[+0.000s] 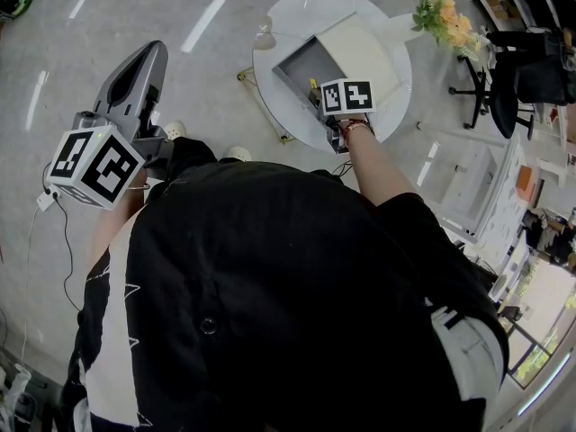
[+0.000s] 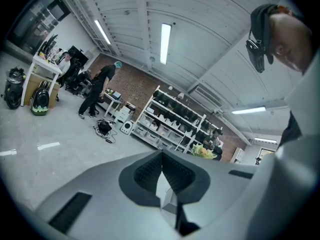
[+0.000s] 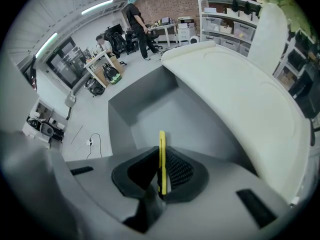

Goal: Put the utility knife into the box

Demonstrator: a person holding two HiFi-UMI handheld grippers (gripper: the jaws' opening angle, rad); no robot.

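The yellow utility knife [image 3: 162,144] stands edge-on between the pads of my right gripper [image 3: 161,156], which is shut on it and points steeply down. Right under it is the open grey box [image 3: 165,109], with its white lid [image 3: 240,99] folded back to the right. In the head view the right gripper's marker cube [image 1: 346,95] hovers over the near edge of the box [image 1: 301,66]; the knife is hidden there. My left gripper [image 1: 153,50] is held up at the left, away from the table. Its jaws are shut with nothing in them [image 2: 161,156].
The box sits on a round white table [image 1: 391,88] with a bunch of flowers [image 1: 445,16] at its far right. A black office chair [image 1: 504,93] and white furniture [image 1: 468,187] stand to the right. Shelves [image 2: 175,119] and people [image 2: 97,94] are far off across the floor.
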